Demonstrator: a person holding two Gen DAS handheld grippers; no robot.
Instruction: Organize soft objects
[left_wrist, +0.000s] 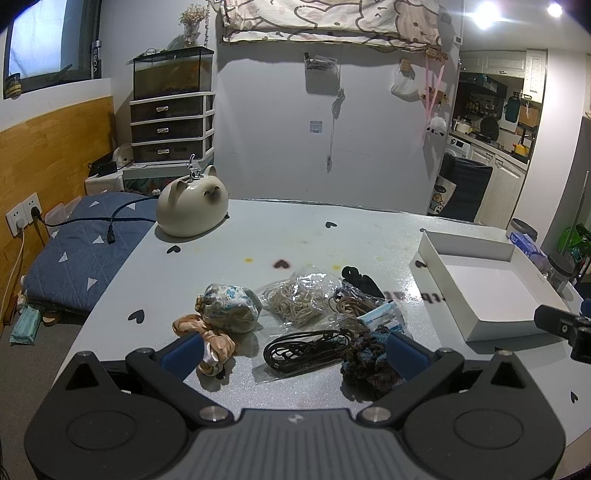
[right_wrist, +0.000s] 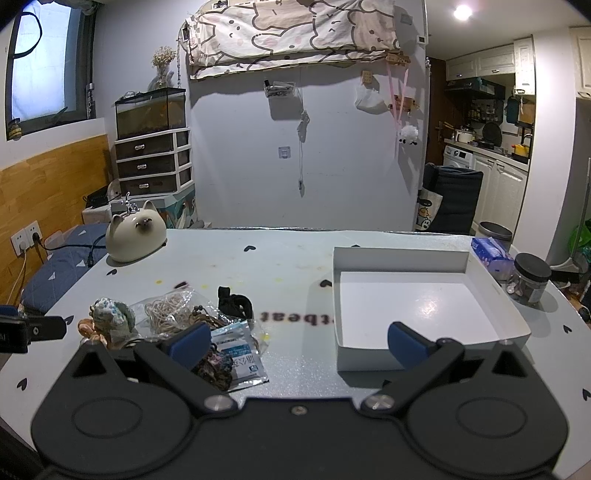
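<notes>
Soft stuff sits in one heap near the worktop's front-left: peach scrunchie, floral scrunchie, dark knit scrunchie, black hair tie, plus bagged rubber bands, bagged cord and a blue-white sachet. White tray at the right side, nothing in it, looks like the drop spot.

Step in hand, my guess: first pick. Take one piece at a time from the heap's near edge; pinch the fabric bulk, not the slippery bags, and lift straight so neighbours don't drag.

Left hand-held gripper is wide, low over the heap's front, fingers straddling the cord bag, holding nothing. Right hand-held gripper is wide too, empty, between heap and tray, level, pointing at the back edge.
</notes>
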